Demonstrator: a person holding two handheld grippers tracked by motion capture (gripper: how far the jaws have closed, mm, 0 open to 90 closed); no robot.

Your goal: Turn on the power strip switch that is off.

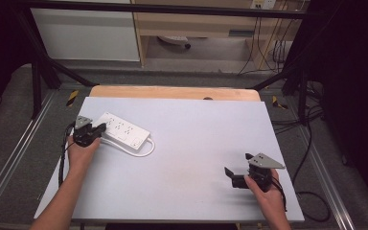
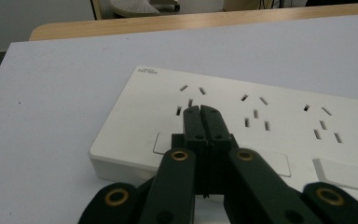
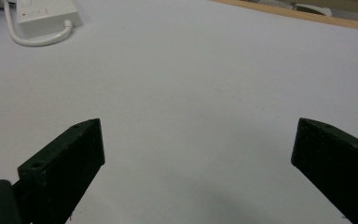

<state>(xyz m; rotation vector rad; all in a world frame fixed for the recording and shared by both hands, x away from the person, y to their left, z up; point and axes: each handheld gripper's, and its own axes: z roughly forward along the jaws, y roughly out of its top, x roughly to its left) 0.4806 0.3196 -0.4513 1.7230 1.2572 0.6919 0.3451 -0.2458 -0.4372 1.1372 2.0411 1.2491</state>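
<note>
We see the left forearm rise from the lower left of the high view, and the left hand (image 1: pixel 79 152) holds the left gripper (image 1: pixel 101 127) at the left-centre of the frame, pointing right. Its jaws are pressed together with nothing between them; in the left gripper view the left gripper's tips (image 2: pixel 200 111) lie over the top face of the strip (image 2: pixel 270 126), close by the nearest group of socket slots, though we cannot tell whether they touch it.

The right hand (image 1: pixel 263 189) comes in at the lower right of the high view and holds the right gripper (image 1: pixel 228 171) low over the bench, pointing left. Its jaws stand wide apart and hold nothing; in the right gripper view we see bare grey surface between them.

The white strip (image 1: pixel 123 130) lies slanted in the left-centre of the high view, and its white cord (image 1: pixel 141 152) loops from its right end. The bench (image 1: pixel 196 143) has a pale grey top with a wooden edge at the far side. Beyond it we see a black frame, a wooden shelf unit, a white panel and dark cables on a grey floor.
</note>
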